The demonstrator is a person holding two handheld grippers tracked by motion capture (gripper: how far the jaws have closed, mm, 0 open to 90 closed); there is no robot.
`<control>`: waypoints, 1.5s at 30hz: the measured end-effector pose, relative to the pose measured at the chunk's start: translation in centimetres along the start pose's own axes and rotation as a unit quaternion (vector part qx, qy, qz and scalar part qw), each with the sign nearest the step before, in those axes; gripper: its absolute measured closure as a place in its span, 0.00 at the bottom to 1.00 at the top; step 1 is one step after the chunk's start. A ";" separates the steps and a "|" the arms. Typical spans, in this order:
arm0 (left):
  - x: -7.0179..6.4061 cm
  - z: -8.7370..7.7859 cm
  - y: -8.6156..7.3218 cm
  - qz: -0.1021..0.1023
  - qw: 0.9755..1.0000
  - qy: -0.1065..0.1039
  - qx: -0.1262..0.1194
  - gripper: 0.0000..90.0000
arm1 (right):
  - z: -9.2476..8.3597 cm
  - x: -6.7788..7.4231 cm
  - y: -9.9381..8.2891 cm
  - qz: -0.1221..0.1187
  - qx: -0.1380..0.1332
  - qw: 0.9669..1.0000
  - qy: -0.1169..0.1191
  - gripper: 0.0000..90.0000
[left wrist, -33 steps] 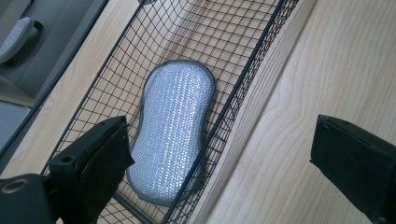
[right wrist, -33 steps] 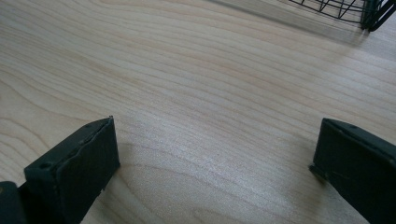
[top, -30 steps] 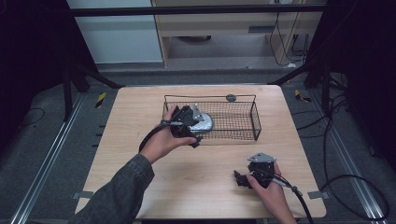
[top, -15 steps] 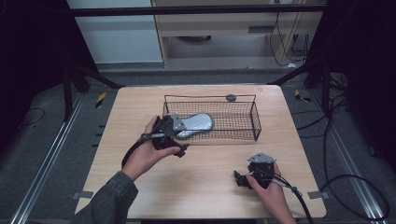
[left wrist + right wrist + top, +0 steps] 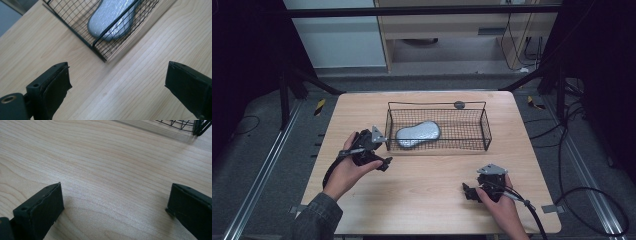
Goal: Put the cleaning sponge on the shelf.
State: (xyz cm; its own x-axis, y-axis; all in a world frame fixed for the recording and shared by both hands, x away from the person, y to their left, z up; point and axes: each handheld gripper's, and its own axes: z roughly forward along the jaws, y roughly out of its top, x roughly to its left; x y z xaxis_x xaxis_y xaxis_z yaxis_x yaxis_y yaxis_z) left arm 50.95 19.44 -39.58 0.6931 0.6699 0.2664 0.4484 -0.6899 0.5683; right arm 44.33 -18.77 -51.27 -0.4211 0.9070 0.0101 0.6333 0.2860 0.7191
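Grey insole (image 5: 418,134) lies flat in wire basket (image 5: 486,131), at its left end, toward table (image 5: 422,200) far edge. Left gripper (image 5: 379,154) just outside basket's left end, jaws spread wide, empty. Right gripper (image 5: 472,191) near front-right corner, spread, empty.

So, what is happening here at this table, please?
A person holds a two-jaw gripper in each hand at a wooden table. A grey insole-shaped pad lies inside the wire basket, at its left end. The left gripper is outside the basket, just beside its left end, with jaws wide open and nothing between them. The right gripper rests low near the front right of the table, also open and empty. The pad seems to be already placed.
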 end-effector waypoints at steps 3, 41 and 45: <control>0.5 0.1 -1.0 -0.010 1.000 0.004 0.005 0.06 | 0.0 0.0 0.0 0.000 0.000 1.000 0.000 0.01; 5.0 4.5 -10.7 -0.139 0.989 0.005 0.041 0.05 | 0.0 0.0 -0.2 -0.016 -0.004 1.000 -0.002 0.01; 5.4 5.0 -10.9 -0.150 0.988 0.004 0.035 0.05 | 0.0 0.0 -0.2 -0.011 -0.003 1.000 0.001 0.01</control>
State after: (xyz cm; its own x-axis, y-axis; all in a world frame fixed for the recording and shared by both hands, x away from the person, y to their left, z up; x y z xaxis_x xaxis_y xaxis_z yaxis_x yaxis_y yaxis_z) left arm 52.57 29.21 -48.25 0.5190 0.8487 0.1014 0.6708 -0.4779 0.5671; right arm 44.20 -18.81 -51.36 -0.4357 0.9001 -0.0048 0.6197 0.3038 0.7237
